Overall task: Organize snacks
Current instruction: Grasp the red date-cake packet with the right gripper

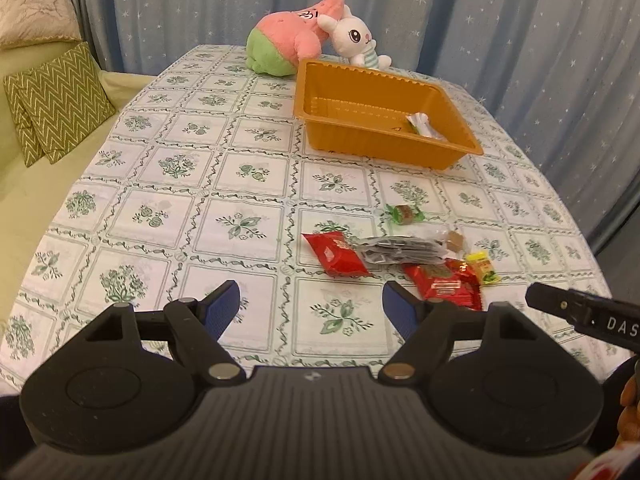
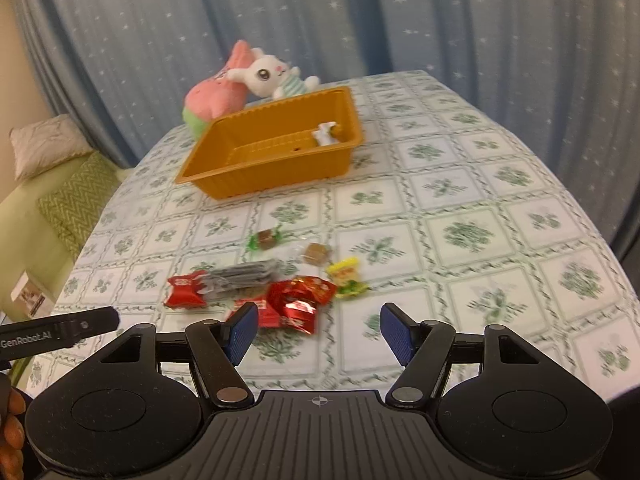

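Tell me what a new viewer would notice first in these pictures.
The orange plastic tray stands mid-table, holding one white wrapped snack in a corner. Behind it lie a pink plush toy and a white plush rabbit. Nearer, a loose pile of snack packets lies on the floral tablecloth.

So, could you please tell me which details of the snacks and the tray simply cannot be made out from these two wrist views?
- White packet in the orange tray: its lower part is hidden by the tray's near wall in the left wrist view.
- Grey packet: blurred in the right wrist view, print unreadable.
- Red packet: partly covered by the right gripper's finger.
- Yellow packet: too small to read.
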A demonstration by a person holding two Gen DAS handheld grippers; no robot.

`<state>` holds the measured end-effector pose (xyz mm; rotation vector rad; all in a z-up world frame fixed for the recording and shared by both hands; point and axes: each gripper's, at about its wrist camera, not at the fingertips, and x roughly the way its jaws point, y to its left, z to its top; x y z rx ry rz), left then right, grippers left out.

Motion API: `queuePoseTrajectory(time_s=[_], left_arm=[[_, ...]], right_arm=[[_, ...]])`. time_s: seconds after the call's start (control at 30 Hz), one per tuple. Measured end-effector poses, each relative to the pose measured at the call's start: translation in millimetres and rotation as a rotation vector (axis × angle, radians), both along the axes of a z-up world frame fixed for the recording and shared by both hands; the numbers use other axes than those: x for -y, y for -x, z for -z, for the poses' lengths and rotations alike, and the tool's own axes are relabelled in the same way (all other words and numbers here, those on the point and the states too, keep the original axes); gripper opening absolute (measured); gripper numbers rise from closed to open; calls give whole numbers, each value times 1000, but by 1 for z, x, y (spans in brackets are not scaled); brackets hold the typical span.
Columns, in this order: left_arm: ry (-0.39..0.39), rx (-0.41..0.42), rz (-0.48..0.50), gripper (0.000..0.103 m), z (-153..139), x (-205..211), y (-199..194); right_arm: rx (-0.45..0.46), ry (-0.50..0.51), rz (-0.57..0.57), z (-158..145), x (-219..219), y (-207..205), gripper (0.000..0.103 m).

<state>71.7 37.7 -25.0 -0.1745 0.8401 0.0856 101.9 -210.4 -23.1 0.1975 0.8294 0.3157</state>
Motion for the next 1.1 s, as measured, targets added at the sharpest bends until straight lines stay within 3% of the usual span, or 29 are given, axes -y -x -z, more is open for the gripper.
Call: queuePoseTrajectory(time_s=[0.23,0.3,0.63,1.1], left_arm=[[-14,-14,-13,76,12,-12,-16],[-9,-18,-19,76,15,-16,-20],[30,-40,-34,76,30,-28,-36],[63,-54,-17,76,39,-26,-43]], right_arm=[[-23,7,-68,15,-28,-27,65],[-35,16,-96,21,-39,-36,51],[-82,57,-170,51,-73,-64,29],[-80,131,-217,63,-82,-47,28]])
